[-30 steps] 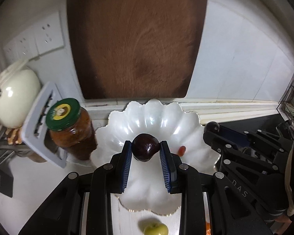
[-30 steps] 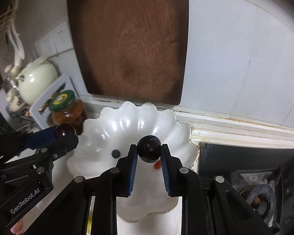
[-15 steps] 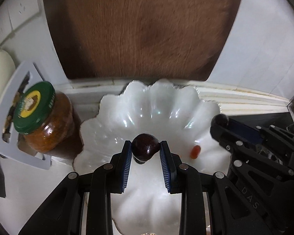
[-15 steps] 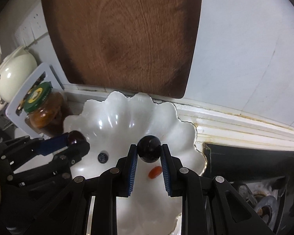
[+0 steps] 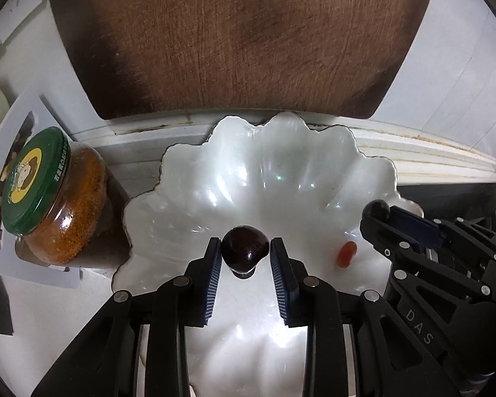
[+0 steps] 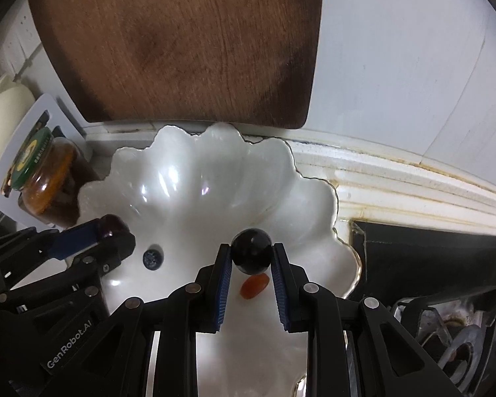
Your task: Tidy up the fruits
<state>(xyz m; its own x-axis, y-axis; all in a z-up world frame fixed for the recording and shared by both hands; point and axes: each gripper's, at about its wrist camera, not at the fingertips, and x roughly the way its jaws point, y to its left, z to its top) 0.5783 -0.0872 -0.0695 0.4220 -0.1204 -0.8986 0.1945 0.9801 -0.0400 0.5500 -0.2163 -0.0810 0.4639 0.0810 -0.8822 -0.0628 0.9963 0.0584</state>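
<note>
Dark plum [image 5: 245, 247], black grape [image 6: 251, 250] above scalloped white plate [image 5: 248, 178]

The cutting board [image 5: 241, 39] runs off the frame's top edge. The jar [image 6: 46, 182] label is too small to read; the plate's [image 5: 281, 172] near rim hides behind gripper bodies.

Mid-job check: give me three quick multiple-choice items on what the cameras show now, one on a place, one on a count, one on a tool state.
1. Where is the jar?
A. Left of the white dish
B. Inside the dish
C. On the wooden board

2. How many loose fruits lie in the dish?
A. None
B. Two
C. Five

3. What is the left tool doing?
A. Open, empty
B. Shut on a dark red fruit
C. Shut on the jar

Answers: 1 A, jar stands beside the dish's left rim. 2 B, a blueberry and an orange-red fruit. 3 B, both pads press the fruit.
</note>
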